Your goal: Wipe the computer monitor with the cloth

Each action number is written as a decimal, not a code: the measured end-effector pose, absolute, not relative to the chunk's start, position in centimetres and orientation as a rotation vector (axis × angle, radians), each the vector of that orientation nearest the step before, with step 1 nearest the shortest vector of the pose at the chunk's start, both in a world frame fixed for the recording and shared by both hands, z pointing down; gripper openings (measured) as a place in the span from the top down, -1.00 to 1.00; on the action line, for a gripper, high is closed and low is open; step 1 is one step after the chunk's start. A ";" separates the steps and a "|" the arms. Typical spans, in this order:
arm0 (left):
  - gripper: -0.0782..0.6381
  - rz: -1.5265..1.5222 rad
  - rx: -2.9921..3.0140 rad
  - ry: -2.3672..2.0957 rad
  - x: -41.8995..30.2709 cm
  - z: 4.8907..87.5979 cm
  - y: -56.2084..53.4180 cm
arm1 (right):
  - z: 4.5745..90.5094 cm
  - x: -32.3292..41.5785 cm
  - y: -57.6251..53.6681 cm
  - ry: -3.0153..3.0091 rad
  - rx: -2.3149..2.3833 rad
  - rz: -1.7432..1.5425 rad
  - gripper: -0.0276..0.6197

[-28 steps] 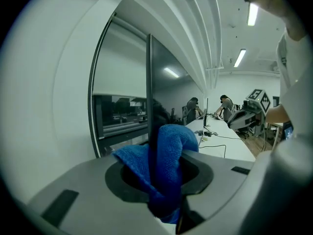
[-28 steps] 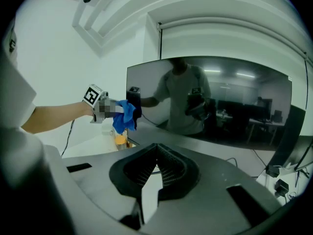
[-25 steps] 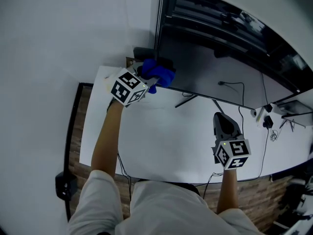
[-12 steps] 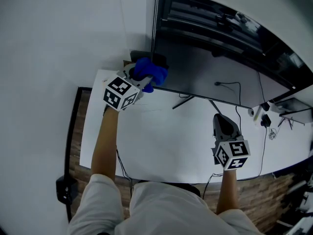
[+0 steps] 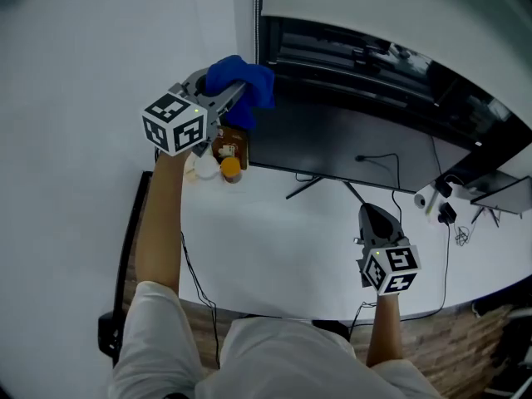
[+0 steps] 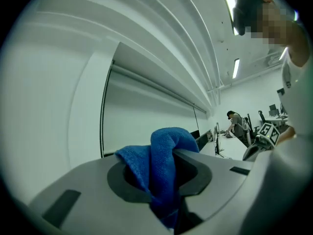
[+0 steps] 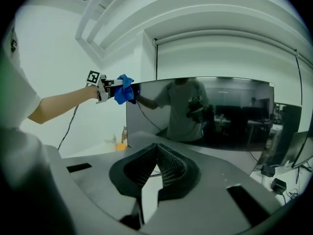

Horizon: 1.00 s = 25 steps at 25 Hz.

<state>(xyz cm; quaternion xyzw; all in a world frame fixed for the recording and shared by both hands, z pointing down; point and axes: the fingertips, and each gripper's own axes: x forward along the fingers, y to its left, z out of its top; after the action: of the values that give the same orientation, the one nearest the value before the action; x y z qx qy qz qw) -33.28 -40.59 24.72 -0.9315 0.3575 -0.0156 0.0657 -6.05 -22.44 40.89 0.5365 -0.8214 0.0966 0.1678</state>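
Cloth (image 5: 243, 80), blue and bunched, is pinched in the left hand-held gripper (image 5: 229, 98) at the top-left corner of the monitor (image 5: 349, 144); screen contact unclear. Best bet: press it flat, sweep in overlapping rows, light pressure so the panel doesn't rock. Right hand-held gripper (image 5: 376, 221) has its jaws pressed together on nothing, over the desk (image 5: 274, 248). Small brown carton (image 5: 231, 148) sits at the desk's back corner, contents not visible.

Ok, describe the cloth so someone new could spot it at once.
Find the wide dark monitor on the white desk and go to its top left corner. There the left gripper is shut on the cloth, a bunched wad. It is the only bright blue thing; the gripper is grey and the small item on the desk below is orange.
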 end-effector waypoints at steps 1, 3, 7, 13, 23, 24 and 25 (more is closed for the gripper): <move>0.47 -0.081 -2.800 1.091 -32.7 24.3 -40.8 | 40.8 -5.4 -22.3 -2.343 1.530 0.280 0.87; 0.48 -0.164 -2.791 1.110 -31.4 24.1 -41.0 | 40.6 -4.1 -21.9 -2.355 1.531 0.286 0.87; 0.48 -0.266 -2.833 1.135 -28.9 24.3 -41.2 | 40.0 -1.2 -21.6 -2.375 1.524 0.285 0.87; 0.50 -0.359 -2.880 1.154 -22.0 24.4 -41.0 | 39.7 4.1 -21.7 -2.397 1.552 0.290 0.87; 0.51 -0.286 -2.962 1.154 -8.1 24.1 -39.9 | 40.1 14.9 -19.9 -2.391 1.633 0.335 0.87; 0.51 -0.291 -2.973 1.140 -6.4 24.0 -39.8 | 40.0 16.1 -19.7 -2.389 1.644 0.338 0.87; 0.51 -0.295 -2.981 1.127 -4.7 23.9 -39.7 | 39.9 17.4 -19.5 -2.388 1.655 0.338 0.87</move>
<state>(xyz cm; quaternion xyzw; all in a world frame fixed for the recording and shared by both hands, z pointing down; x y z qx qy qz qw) -4.71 -39.67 23.93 -0.9310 0.3520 -0.0922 -0.0297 17.39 -19.46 39.94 0.5625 -0.8117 0.1148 0.1079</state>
